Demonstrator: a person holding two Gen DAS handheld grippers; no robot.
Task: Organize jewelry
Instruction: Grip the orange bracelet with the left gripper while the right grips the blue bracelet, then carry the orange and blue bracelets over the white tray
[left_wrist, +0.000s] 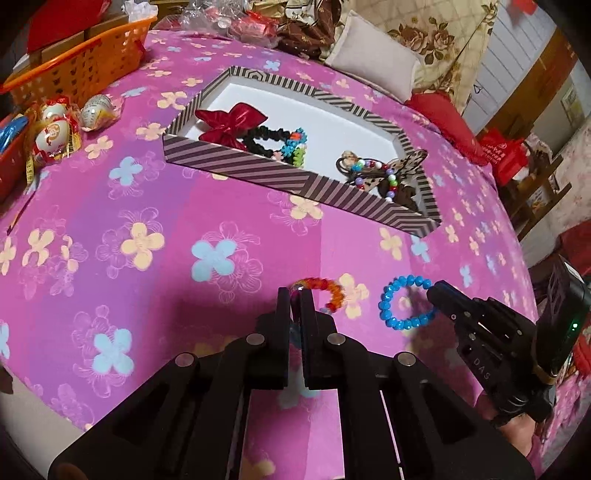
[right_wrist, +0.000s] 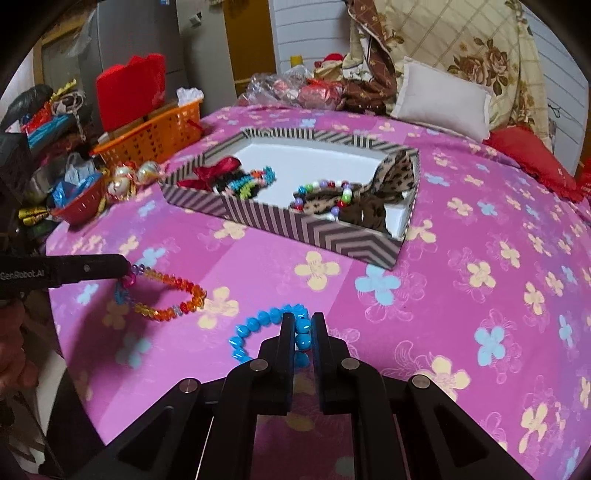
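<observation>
My left gripper (left_wrist: 295, 295) is shut on an orange beaded bracelet (left_wrist: 334, 293), which hangs from its tips just above the pink flowered cloth (left_wrist: 147, 206); the same bracelet (right_wrist: 173, 295) shows at the left in the right wrist view. My right gripper (right_wrist: 303, 323) is shut on a blue beaded bracelet (right_wrist: 255, 328), whose loop (left_wrist: 397, 308) shows at the lower right in the left wrist view. Beyond both stands a striped box (left_wrist: 295, 177) holding a red bow (left_wrist: 231, 123), a black scrunchie (left_wrist: 264, 138), a coloured bead bracelet (left_wrist: 388, 177) and a leopard-print bow (right_wrist: 384, 184).
An orange basket (left_wrist: 81, 70) and wrapped egg-shaped sweets (left_wrist: 55, 129) lie at the left edge of the cloth. A white pillow (left_wrist: 373, 62) and a red cushion (left_wrist: 450, 125) lie behind the box. A red bowl (right_wrist: 81, 206) sits at the left in the right wrist view.
</observation>
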